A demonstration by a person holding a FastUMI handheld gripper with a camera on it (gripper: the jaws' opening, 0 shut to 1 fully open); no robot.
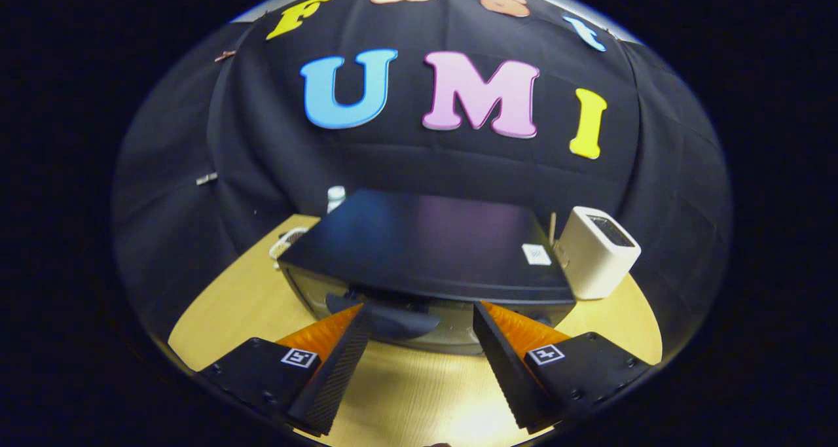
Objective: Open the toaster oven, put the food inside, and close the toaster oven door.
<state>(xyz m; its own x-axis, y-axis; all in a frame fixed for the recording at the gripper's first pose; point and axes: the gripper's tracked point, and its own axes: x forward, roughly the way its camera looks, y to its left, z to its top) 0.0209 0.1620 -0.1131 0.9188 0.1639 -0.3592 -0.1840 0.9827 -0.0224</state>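
A black toaster oven (425, 244) stands on the wooden table (229, 303) just ahead of my fingers, seen from above its flat top. Its glass door faces me and is closed, with the dark door handle (386, 316) running across the upper edge between and just beyond my fingertips. My gripper (419, 313) is open, its two orange-and-black fingers (340, 342) spread wide on either side of the handle, holding nothing. Whether the tips touch the door I cannot tell.
A white boxy appliance (599, 250) stands right of the oven, with a thin wooden stick (552, 228) behind it. A white-capped bottle (335, 197) and a white object (286, 241) sit at the oven's back left. Bare tabletop lies below my fingers.
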